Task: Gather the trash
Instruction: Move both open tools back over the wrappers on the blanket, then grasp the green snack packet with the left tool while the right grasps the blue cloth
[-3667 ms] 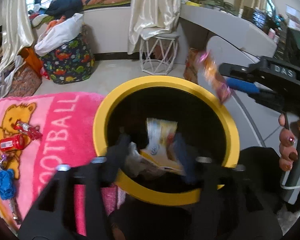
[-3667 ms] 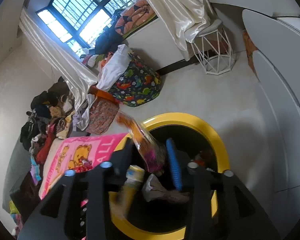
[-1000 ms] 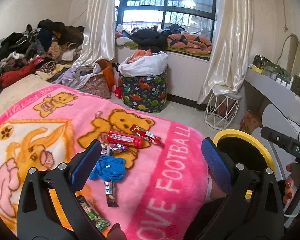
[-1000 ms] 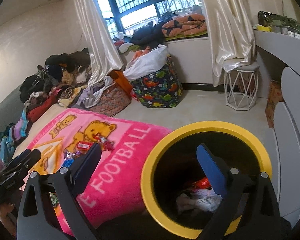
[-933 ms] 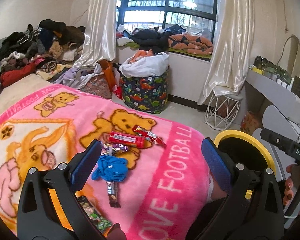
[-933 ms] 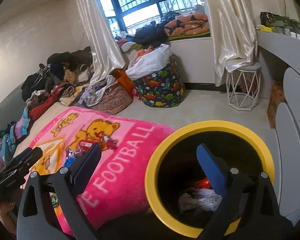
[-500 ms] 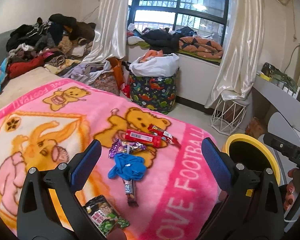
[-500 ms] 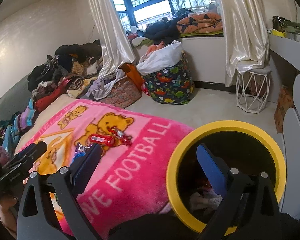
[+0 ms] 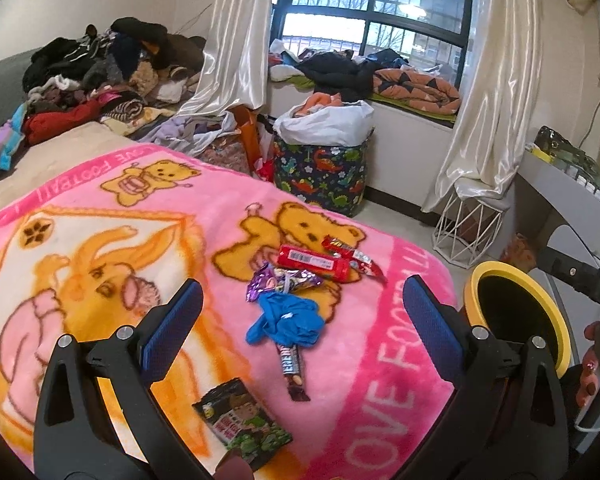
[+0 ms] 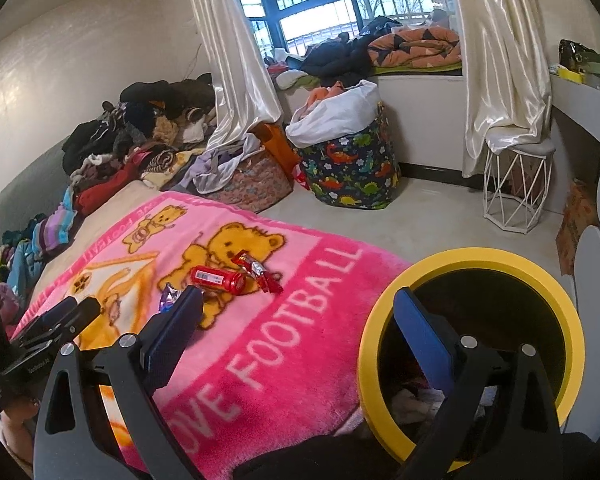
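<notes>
Trash lay clustered on the pink blanket: blue glove centre, red tube at one o'clock. Both tools, left tool and right tool, hung released and empty. Soft pile risked snagging; overlapping wrappers risked a double pick, far from the yellow bin

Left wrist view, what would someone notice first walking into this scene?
The bright pink teddy-bear blanket fills the foreground, with wrappers scattered on it: a red packet, a crumpled blue glove and a green snack bag. To its right stands a yellow-rimmed bin, beside the open left gripper.
</notes>
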`<action>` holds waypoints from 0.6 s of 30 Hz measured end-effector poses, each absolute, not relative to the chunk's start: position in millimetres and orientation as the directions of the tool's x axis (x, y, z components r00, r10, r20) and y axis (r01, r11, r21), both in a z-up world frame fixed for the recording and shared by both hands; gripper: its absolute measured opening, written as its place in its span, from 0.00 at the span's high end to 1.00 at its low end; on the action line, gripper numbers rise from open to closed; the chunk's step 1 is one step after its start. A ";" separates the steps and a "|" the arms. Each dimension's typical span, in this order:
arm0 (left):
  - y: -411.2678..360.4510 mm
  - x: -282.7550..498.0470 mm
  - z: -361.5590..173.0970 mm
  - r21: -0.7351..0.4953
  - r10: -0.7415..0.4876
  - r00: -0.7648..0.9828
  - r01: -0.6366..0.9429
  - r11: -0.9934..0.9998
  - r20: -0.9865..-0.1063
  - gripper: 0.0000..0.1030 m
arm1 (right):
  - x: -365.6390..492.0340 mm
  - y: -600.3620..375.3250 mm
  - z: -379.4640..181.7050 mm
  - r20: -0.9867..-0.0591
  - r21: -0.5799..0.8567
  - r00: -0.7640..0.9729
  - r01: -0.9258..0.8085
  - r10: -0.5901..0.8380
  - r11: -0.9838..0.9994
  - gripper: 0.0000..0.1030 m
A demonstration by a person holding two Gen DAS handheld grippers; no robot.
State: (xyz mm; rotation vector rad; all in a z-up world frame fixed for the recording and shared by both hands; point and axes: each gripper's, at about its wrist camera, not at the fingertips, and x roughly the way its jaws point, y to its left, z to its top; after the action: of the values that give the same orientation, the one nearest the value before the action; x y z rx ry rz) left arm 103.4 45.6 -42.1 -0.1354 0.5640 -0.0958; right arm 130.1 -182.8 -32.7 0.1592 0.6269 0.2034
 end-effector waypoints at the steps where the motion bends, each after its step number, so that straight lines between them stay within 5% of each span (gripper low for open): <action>1: 47.7 103.4 -43.4 -0.155 -0.127 0.839 0.051 0.987 -0.529 0.11 | 131.6 -181.7 -33.5 -0.566 0.208 0.789 -0.142 0.237 0.968 0.09; 18: 91.7 83.9 -82.0 -0.154 -0.101 0.784 0.007 0.988 -0.612 0.11 | 165.3 -126.6 -56.0 -0.622 0.230 0.709 -0.241 0.333 0.943 0.09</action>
State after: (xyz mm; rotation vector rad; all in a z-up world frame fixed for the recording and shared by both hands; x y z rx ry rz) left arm 83.9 91.7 -82.0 -0.1460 0.6672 -0.0586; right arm 165.3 -126.6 -56.0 0.1355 0.7159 0.3196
